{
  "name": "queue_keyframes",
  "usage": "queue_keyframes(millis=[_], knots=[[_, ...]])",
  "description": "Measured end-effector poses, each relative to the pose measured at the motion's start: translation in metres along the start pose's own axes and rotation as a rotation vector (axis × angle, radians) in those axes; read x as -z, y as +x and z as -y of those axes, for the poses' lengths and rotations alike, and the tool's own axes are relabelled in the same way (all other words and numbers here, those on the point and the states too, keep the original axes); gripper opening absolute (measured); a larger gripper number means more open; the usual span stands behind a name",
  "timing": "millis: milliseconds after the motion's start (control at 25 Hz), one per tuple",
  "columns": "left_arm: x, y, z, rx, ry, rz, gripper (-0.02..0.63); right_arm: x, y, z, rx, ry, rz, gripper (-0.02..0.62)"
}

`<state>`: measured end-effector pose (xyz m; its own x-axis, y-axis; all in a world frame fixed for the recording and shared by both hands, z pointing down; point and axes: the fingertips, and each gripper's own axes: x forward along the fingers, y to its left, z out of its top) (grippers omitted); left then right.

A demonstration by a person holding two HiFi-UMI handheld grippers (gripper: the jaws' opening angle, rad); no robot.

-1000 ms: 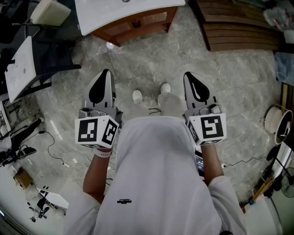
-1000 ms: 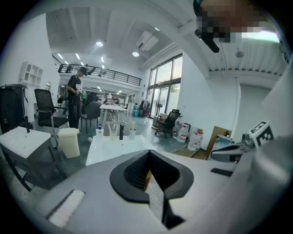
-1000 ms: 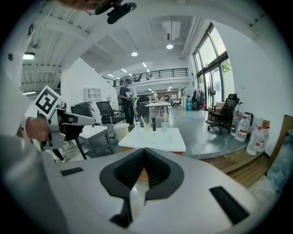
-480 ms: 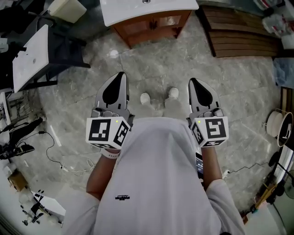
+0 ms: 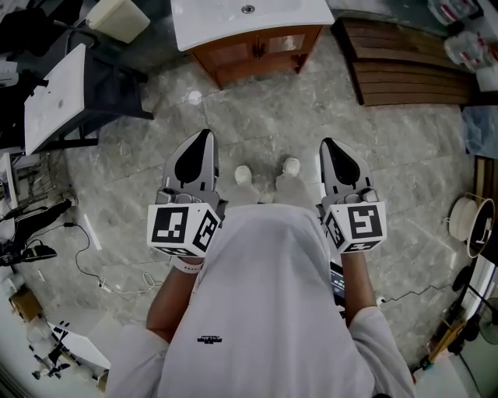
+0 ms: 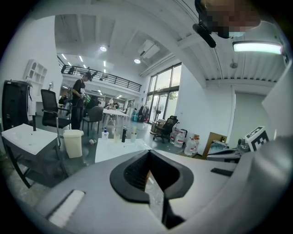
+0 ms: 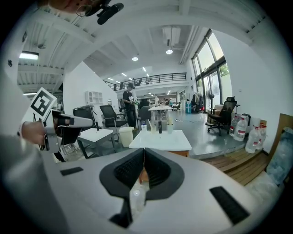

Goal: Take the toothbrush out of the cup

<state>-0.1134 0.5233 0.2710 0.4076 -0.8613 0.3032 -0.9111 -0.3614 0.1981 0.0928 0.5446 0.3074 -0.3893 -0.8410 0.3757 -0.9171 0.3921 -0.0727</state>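
In the head view, the person is standing on the marble floor [image 5: 272,116], holding the left gripper [image 5: 205,134] and the right gripper [image 5: 326,143] out in front, side by side and well apart. The white counter [image 5: 218,15] is lying ahead of both, at the top edge.

In the left gripper view, the jaws are sitting together with nothing between them. The cup [image 6: 133,135] is standing near the counter's far end beside small bottles [image 6: 105,133].

In the right gripper view, the jaws are likewise pressing together, empty. The cup is showing beyond them on the counter, and the toothbrush is too small to make out.
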Motion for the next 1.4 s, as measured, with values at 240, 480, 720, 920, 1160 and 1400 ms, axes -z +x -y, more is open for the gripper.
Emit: queue_keyframes(millis=[240, 480, 720, 920, 1160, 1400], knots=[[-0.007, 0.025, 0.022, -0.022, 0.015, -0.007, 0.006, -0.004, 0.006, 0.029, -0.033, 0.013, 0.014, 0.006], [-0.014, 0.075, 0.049, -0.062, 0.019, 0.005, 0.006, -0.009, 0.024, 0.090, -0.073, 0.028, 0.034, 0.006], [-0.022, 0.127, 0.042, -0.113, 0.014, -0.019, 0.006, -0.021, 0.073, 0.136, -0.114, -0.009, 0.024, 0.006], [-0.034, 0.171, 0.014, -0.132, -0.002, -0.035, 0.006, -0.039, 0.120, 0.156, -0.123, -0.012, 0.005, 0.006], [-0.058, 0.256, -0.051, -0.108, -0.026, -0.036, 0.006, -0.074, 0.217, 0.167, -0.119, -0.030, -0.006, 0.006], [-0.108, 0.353, -0.125, -0.030, -0.005, -0.050, 0.006, -0.133, 0.334, 0.170, -0.082, 0.008, 0.006, 0.006]])
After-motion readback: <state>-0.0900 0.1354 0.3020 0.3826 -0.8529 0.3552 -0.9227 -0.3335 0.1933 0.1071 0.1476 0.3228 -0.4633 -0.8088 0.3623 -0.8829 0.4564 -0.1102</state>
